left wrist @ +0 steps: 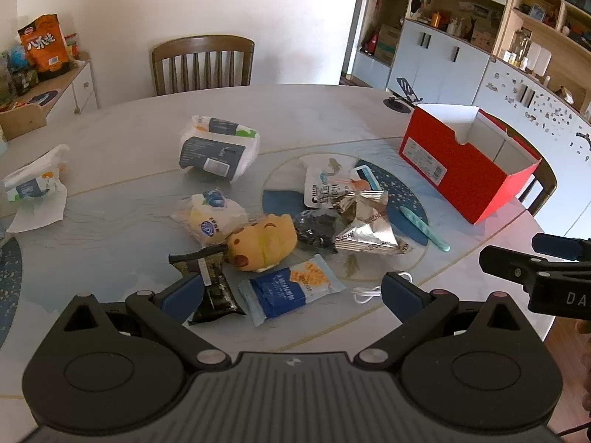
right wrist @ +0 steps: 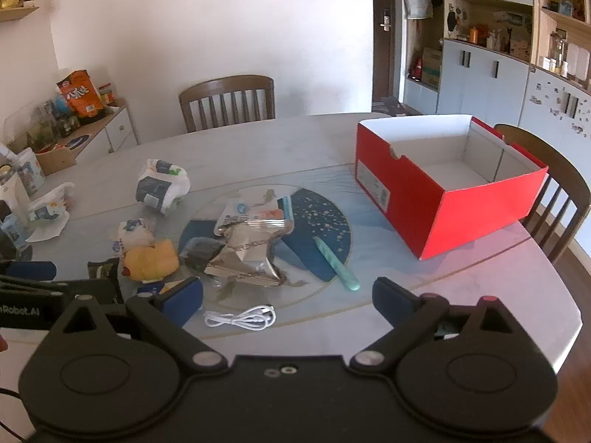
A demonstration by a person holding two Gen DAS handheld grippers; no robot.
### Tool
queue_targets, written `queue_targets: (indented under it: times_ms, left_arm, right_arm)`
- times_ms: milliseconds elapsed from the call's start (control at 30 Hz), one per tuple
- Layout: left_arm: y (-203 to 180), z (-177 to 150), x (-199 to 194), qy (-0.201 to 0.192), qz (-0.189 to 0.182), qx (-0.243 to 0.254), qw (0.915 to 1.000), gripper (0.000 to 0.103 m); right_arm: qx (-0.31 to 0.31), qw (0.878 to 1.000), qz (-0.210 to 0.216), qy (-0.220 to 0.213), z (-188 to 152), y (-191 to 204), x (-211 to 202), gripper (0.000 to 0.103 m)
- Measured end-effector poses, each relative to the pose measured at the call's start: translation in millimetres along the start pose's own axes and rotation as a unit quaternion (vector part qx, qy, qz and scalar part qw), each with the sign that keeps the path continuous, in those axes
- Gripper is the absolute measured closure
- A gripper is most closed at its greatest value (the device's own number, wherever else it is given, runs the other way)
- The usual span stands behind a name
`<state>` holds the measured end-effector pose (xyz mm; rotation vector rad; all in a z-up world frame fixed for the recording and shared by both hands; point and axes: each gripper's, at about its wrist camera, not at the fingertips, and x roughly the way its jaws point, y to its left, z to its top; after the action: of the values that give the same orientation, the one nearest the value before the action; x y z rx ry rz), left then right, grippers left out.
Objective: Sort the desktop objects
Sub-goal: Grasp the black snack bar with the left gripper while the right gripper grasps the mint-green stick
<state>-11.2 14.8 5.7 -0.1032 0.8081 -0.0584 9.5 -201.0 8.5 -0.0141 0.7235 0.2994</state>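
Left wrist: both jaws wide, empty, snack packets and red box ahead.

A wooden chair stands behind the table, near a cluttered sideboard.

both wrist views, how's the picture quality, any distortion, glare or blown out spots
Left wrist view: strong fisheye bend, the table edge curves, corners go black; the wall is overexposed behind the chair; the silver foil wrapper glints. Right wrist view: same barrel bend, the red box looks splayed; foil glare again, and the white cable is sharp while the far shelves look soft.
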Motion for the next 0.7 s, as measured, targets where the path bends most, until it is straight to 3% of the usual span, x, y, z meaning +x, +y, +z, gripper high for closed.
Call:
queue_targets:
  times_ms: [500,700]
  left_arm:
    - [20,-5,16,-0.004,0.022,-0.010,0.9997,0.000]
    - [22,-7,34,-0.006,0.065,-0.029,0.9975,0.000]
  right_arm:
    - [-0.026,1.000,-0.001,-0.004,1,-5,25,0.007]
    - [-0.048,0.999,0.014,0.009,5,-19,57,0.010]
